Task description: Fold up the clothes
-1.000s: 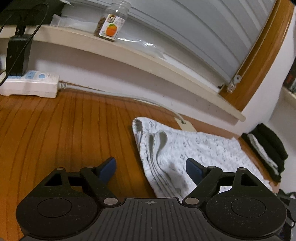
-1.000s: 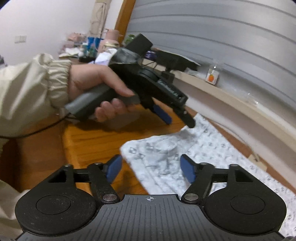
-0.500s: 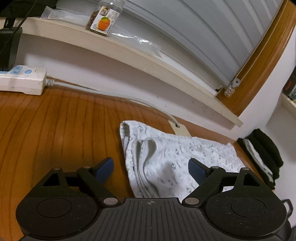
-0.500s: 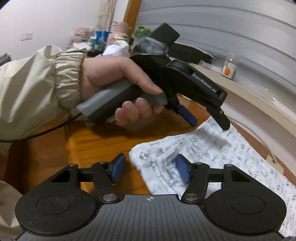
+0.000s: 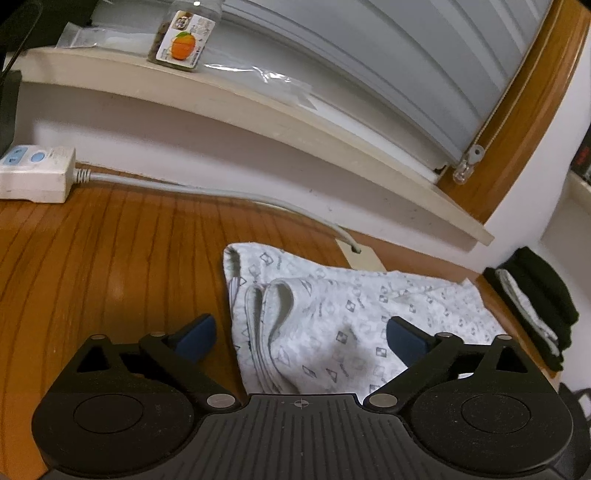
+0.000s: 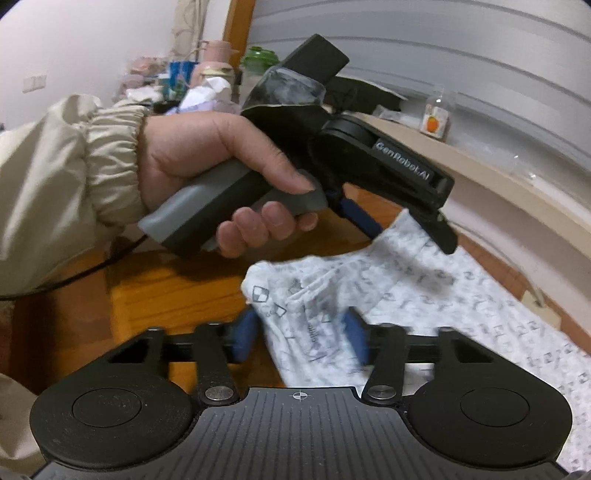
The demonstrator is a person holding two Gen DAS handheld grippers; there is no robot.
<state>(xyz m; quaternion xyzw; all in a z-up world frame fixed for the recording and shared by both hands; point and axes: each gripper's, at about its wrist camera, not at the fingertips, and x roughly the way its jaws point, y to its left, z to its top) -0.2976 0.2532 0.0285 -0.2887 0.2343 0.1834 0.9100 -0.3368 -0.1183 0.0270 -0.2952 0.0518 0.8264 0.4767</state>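
Observation:
A white garment with small grey diamond prints lies partly folded on the wooden table; it also shows in the right wrist view. My left gripper is open above the garment's folded left edge, holding nothing. It also shows in the right wrist view, hand-held over the garment's far corner. My right gripper is open, its blue pads straddling the garment's near corner without pinching it.
A white power strip and its cable lie at the table's back. A jar with an orange label stands on the sill. Folded dark clothes are stacked at the right. Clutter sits at the far left.
My right gripper's jaws have narrowed and moved onto the garment's near corner. My left gripper has moved in closer over the garment's folded edge, still open.

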